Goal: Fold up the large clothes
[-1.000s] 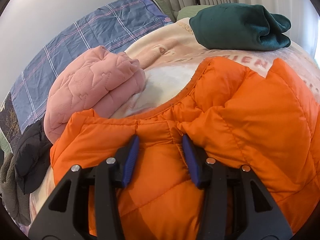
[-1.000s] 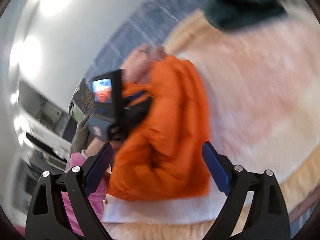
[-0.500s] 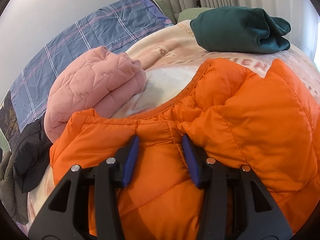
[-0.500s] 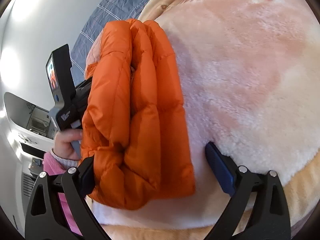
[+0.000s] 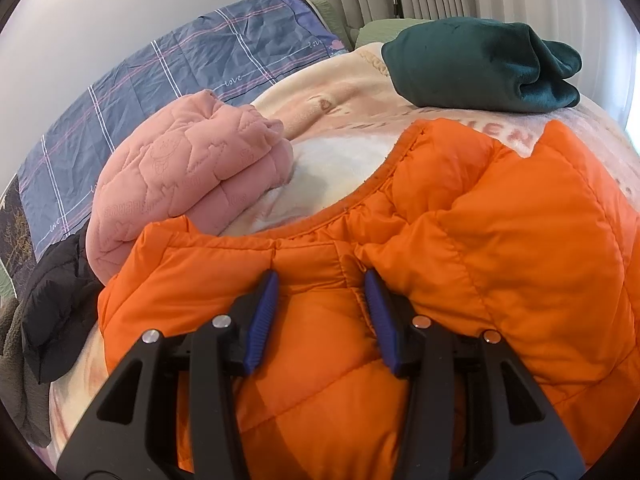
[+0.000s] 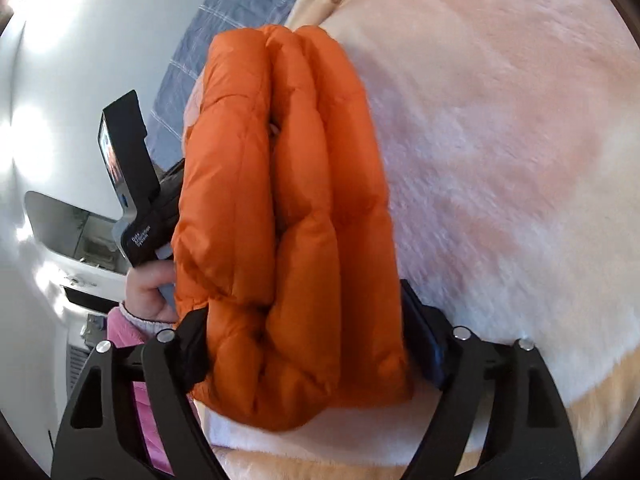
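An orange puffer jacket (image 5: 500,240) lies folded on a cream fleece blanket (image 5: 332,160) on a bed. My left gripper (image 5: 320,276) is shut on a pinch of the jacket just below its collar seam, and the blue pads dent the fabric. In the right wrist view the jacket (image 6: 280,160) is a thick layered bundle. Its near end sits between the closing jaws of my right gripper (image 6: 302,300). Those pads reach the bundle's sides without squeezing it, and the left pad is hidden behind the cloth. A hand (image 6: 148,292) in a pink sleeve holds the left gripper's handle beyond the bundle.
A folded pink quilted garment (image 5: 180,184) lies left of the jacket, with a black garment (image 5: 56,296) below it. A folded dark green garment (image 5: 480,64) sits at the far end of the bed. A blue plaid sheet (image 5: 180,72) runs along the wall. White furniture (image 6: 60,240) stands beside the bed.
My right gripper has come down onto the jacket's folded end, which now sits between its narrowing jaws. The left gripper and its pinch of jacket have stayed put.
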`<state>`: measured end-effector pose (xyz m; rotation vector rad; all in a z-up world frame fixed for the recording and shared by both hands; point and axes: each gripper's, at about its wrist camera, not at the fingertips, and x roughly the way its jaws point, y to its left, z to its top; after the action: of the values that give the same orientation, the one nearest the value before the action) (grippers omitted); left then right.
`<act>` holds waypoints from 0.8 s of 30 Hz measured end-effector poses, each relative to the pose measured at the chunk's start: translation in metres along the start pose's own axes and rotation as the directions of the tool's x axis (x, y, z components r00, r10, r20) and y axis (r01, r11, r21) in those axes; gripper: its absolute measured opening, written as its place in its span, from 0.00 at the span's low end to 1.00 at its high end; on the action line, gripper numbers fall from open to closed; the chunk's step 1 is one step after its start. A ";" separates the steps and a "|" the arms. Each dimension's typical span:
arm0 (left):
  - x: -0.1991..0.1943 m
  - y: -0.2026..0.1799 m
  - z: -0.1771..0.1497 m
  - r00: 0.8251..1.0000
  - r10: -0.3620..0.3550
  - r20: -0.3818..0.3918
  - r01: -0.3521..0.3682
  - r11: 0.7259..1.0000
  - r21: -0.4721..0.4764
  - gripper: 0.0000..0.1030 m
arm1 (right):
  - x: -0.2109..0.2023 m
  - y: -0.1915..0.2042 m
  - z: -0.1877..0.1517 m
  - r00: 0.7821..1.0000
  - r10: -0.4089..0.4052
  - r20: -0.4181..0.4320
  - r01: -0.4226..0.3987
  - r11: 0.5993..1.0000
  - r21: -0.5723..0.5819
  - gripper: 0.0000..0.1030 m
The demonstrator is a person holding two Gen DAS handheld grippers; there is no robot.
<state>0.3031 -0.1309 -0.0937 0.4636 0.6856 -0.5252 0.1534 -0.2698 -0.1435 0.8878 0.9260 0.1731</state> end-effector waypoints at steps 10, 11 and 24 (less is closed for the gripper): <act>-0.024 0.037 0.003 0.990 -0.126 0.056 0.133 0.980 -0.147 0.73 | -0.008 -0.003 -0.015 1.000 0.001 0.025 0.002 0.994 -0.108 0.31; -0.034 0.050 -0.001 0.987 -0.142 0.082 0.155 0.971 -0.183 0.75 | -0.008 -0.005 -0.017 1.000 0.005 0.024 -0.003 0.994 -0.111 0.31; 0.015 0.144 -0.068 0.945 -0.321 0.056 0.292 0.759 -0.582 0.97 | -0.011 -0.007 -0.024 0.999 -0.008 0.039 0.014 0.987 -0.161 0.36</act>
<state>0.3665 0.0143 -0.1181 -0.2312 0.9341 -0.5792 0.1269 -0.2655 -0.1487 0.7339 0.8686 0.2174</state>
